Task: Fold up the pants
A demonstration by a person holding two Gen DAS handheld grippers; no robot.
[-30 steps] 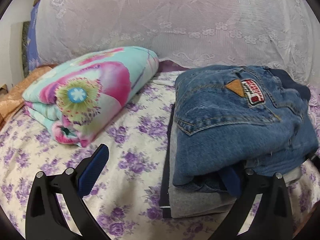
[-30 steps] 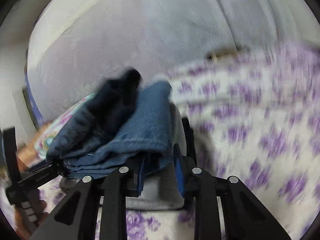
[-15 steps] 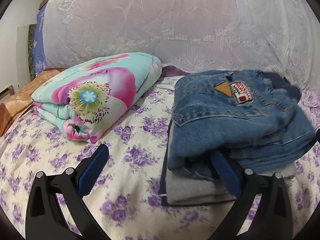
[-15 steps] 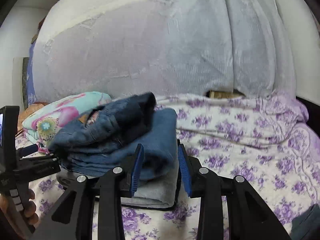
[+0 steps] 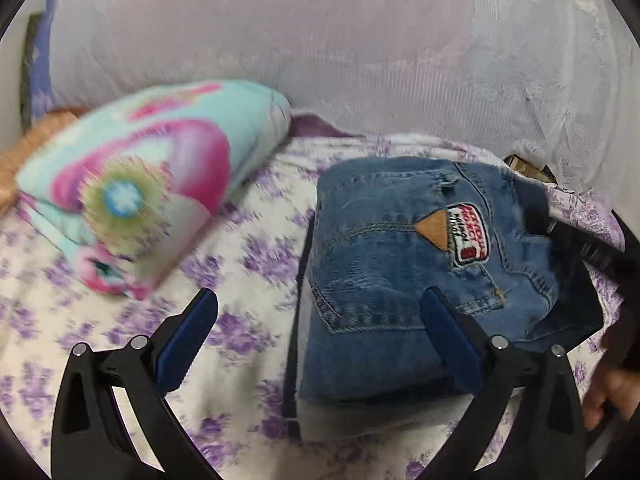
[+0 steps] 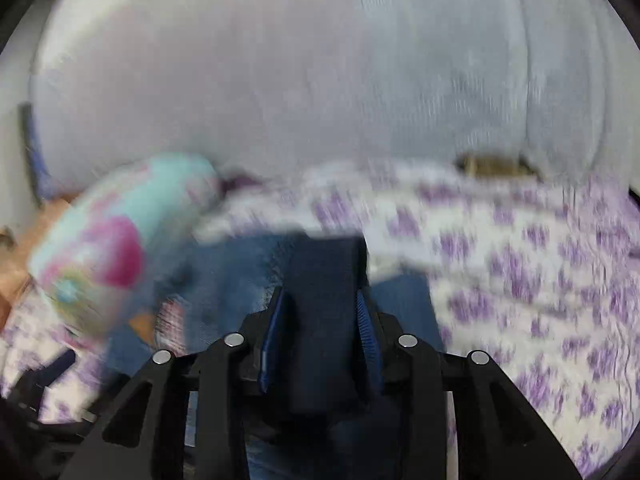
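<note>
The folded blue jeans (image 5: 400,264) lie on a folded grey garment (image 5: 360,420) on the flowered bed sheet, back pocket and red patch facing up. My left gripper (image 5: 320,320) is open, its right finger over the jeans' near edge, its left finger above the sheet. My right gripper (image 6: 320,320) is shut on a dark blue fold of the jeans (image 6: 324,280); that view is blurred. The right gripper also shows at the right edge of the left wrist view (image 5: 592,248).
A rolled turquoise and pink flowered blanket (image 5: 140,200) lies to the left of the jeans. A white lace-covered headboard (image 5: 360,60) rises behind. The purple-flowered sheet (image 5: 248,320) covers the bed. A person's hand (image 5: 608,392) is at the lower right.
My left gripper has risen and now looks down on the jeans' top. My right gripper has swung over the jeans, still gripping the dark fold. Both views are motion-blurred.
</note>
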